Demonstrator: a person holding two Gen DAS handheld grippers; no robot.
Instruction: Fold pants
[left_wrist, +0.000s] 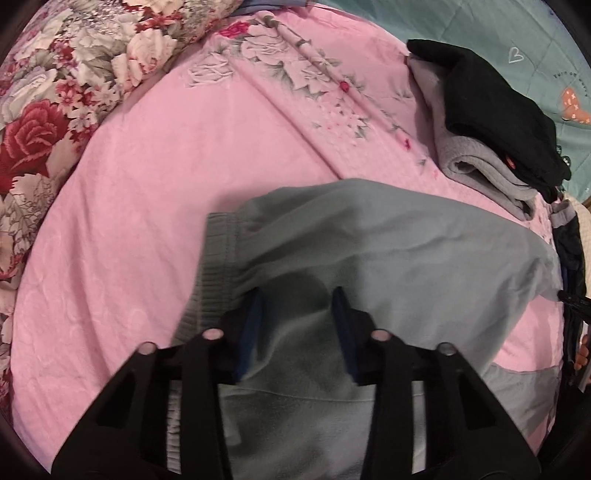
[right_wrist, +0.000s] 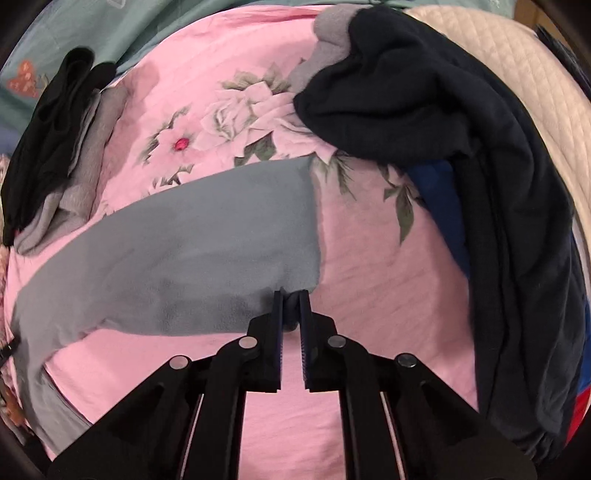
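Grey-green pants (left_wrist: 369, 251) lie on a pink floral bedsheet (left_wrist: 147, 206). In the left wrist view the ribbed waistband (left_wrist: 214, 258) is at the left. My left gripper (left_wrist: 297, 295) is open, its jaws wide apart right over the waist fabric. In the right wrist view a pant leg (right_wrist: 192, 236) stretches left across the sheet (right_wrist: 369, 288). My right gripper (right_wrist: 291, 295) is shut on the leg's hem corner, a bunch of fabric pinched between the blue pads.
A folded stack of black and grey clothes (left_wrist: 495, 122) sits at the far right of the left view, also showing in the right view (right_wrist: 59, 147). A heap of dark navy and blue clothes (right_wrist: 461, 155) lies right of the leg. A floral quilt (left_wrist: 48, 92) is at the left.
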